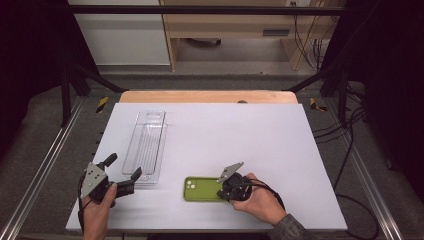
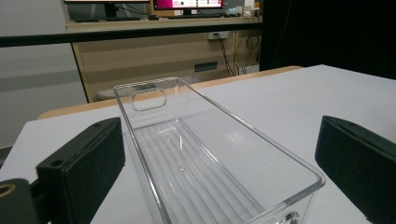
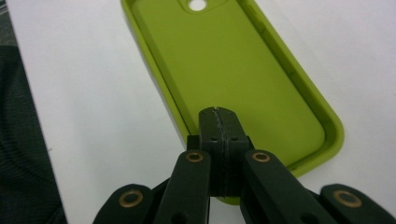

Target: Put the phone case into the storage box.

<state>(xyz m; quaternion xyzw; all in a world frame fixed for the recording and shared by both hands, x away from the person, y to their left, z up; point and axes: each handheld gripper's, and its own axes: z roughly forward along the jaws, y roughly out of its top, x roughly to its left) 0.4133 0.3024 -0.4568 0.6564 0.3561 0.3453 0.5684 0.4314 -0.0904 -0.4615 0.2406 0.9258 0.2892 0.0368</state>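
Left hand-held gripper [image 1: 123, 171] gapes wide at the near end of a clear plastic bin [image 1: 146, 145] on the desk [image 1: 260, 135]. Right hand-held gripper [image 3: 219, 122] is clenched tight, empty, tips over a green phone case [image 3: 233, 70].

Left black two-jaw gripper [image 1: 123, 170], lower left of the high view: matte black body, a grey three-cornered plate [image 1: 93, 175] with small dark holes mounted on top, a thin black cable trailed below. In the left gripper view, thick blocky black jaws are seen at the lower corners, a screw hole in the left one.

Right black two-jaw gripper [image 1: 223, 189], lower centre-right of the high view: same grey plate [image 1: 229, 171], black cable looped behind. In the right gripper view, black linkage arms with brass-coloured rivets are seen along the bottom edge.

A grey textured sleeve [image 1: 288, 229] is worn, lower right.
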